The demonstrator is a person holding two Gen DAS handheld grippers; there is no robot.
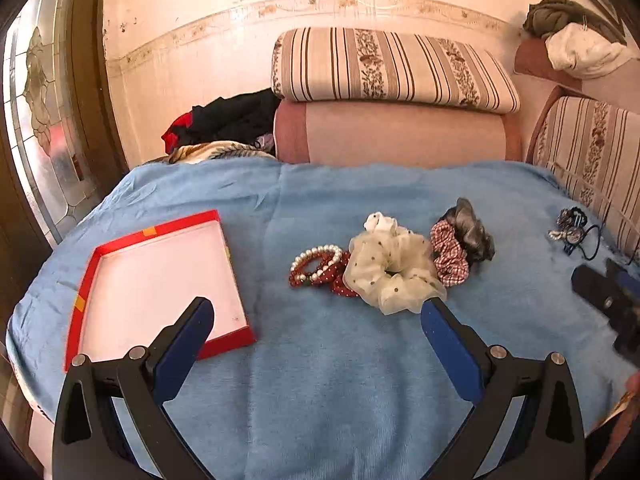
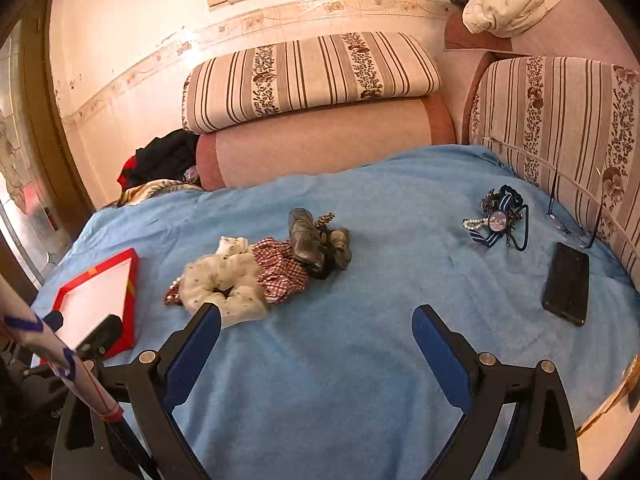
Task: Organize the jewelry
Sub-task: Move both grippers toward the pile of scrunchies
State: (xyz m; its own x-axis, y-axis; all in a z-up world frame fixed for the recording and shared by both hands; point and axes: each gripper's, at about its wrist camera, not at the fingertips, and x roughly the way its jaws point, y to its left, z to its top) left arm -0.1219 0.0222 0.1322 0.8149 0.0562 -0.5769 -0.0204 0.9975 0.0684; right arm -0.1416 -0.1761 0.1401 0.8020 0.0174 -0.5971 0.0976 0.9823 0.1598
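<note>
A shallow red box (image 1: 168, 280) with a white inside lies open on the blue blanket at the left; it also shows in the right wrist view (image 2: 100, 296). Pearl and red bead bracelets (image 1: 318, 266) lie beside a cream scrunchie (image 1: 394, 276), a red checked scrunchie (image 1: 450, 258) and a grey scrunchie (image 1: 472, 232). A second cluster of dark blue hair ties and pearl pieces (image 2: 498, 220) lies far right. My left gripper (image 1: 318, 310) is open and empty above the blanket, short of the pile. My right gripper (image 2: 318, 316) is open and empty too.
A black phone (image 2: 567, 282) lies on the blanket at the right, with a cable behind it. Striped cushions (image 1: 392, 66) and a pink bolster (image 1: 392, 134) line the back. Dark clothes (image 1: 224, 120) are heaped at the back left. A glass door (image 1: 44, 120) stands left.
</note>
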